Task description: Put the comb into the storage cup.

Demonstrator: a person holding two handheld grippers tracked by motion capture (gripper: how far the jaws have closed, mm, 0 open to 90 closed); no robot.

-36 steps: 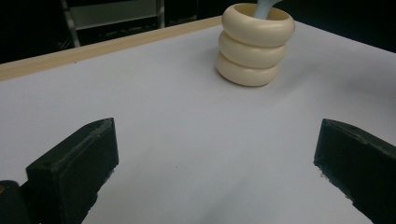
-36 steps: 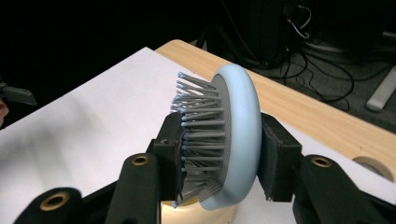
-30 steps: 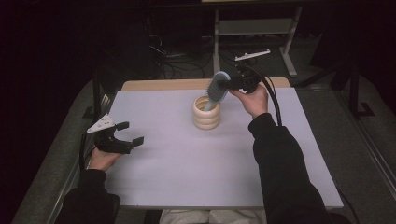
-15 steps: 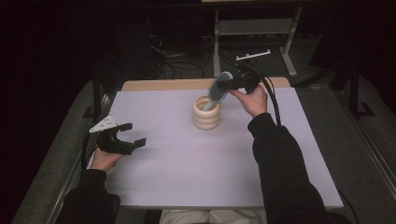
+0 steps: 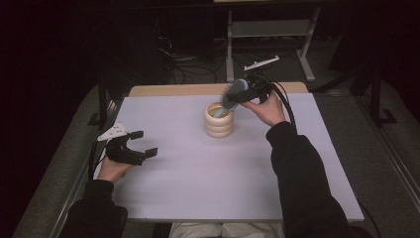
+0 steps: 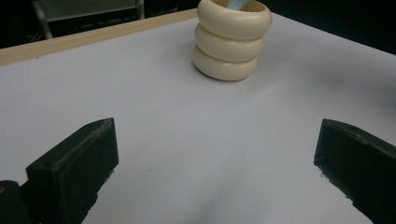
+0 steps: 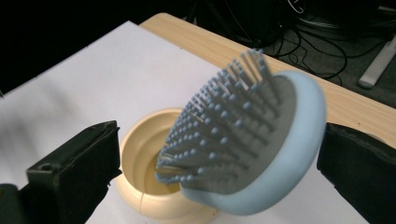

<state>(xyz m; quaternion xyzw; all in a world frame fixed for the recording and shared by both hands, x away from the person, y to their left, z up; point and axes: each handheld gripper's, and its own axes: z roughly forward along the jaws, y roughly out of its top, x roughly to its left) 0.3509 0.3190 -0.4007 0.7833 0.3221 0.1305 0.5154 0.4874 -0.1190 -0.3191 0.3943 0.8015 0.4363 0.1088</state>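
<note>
Nearest, the left gripper [image 5: 136, 148] rests spread and empty, well apart from the cream ringed holder [image 5: 219, 119]. At the holder, a blue hairbrush [image 5: 233, 94] leans handle-down inside; the right gripper [image 5: 252, 90] flanks its head, grip unclear. Released, the brush's weight could tip the holder. The right gripper view reveals bristles [image 7: 224, 116].

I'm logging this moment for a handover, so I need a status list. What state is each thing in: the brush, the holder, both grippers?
Hairbrush: tilted, handle end down inside the holder, head sticking out above the rim.
Cream ringed holder: upright on the table, open mouth up.
Right gripper: at the brush head, jaws on either side of it; contact cannot be told.
Left gripper: open, holding nothing, low over the table's left side.
</note>
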